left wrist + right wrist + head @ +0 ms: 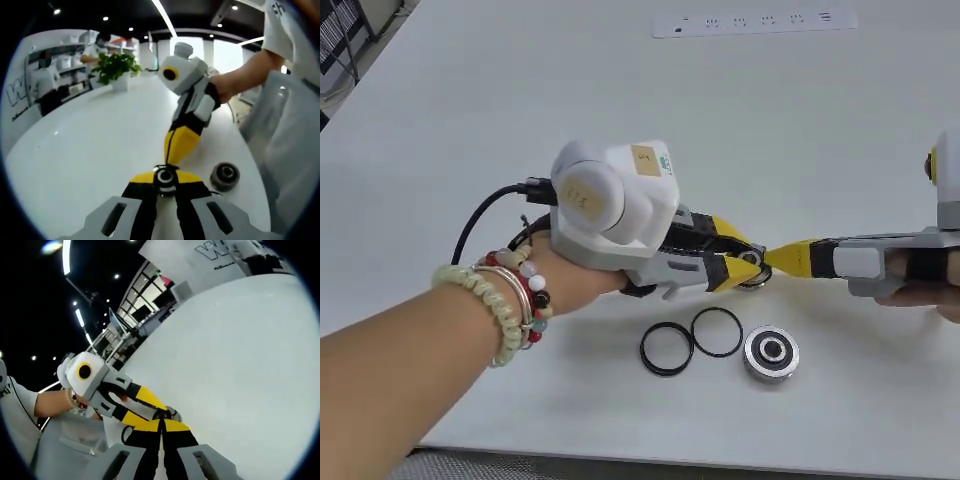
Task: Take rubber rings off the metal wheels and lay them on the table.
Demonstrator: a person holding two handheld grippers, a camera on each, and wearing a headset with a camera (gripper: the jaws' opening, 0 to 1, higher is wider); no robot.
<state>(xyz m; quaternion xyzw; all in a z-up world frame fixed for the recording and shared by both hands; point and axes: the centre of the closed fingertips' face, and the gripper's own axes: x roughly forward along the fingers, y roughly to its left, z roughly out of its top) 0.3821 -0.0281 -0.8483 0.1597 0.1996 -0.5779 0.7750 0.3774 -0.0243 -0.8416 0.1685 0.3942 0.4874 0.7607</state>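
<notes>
Lying nearest the worktop (440,140) edge is a black rubber ring (642,350), with a second ring (742,333) touching it at its 2 o'clock. A loose metal wheel (771,353) sits just beside them at 3 o'clock. Beyond these, toward 12 o'clock, the left gripper (748,270) has its yellow jaws clamped on another wheel (165,177). The right gripper (161,425) comes in from 3 o'clock, jaws pressed together, tips against that wheel's rim (whether a ring is pinched there, I cannot tell). Far off at 12 o'clock lies a white power strip (755,22).
</notes>
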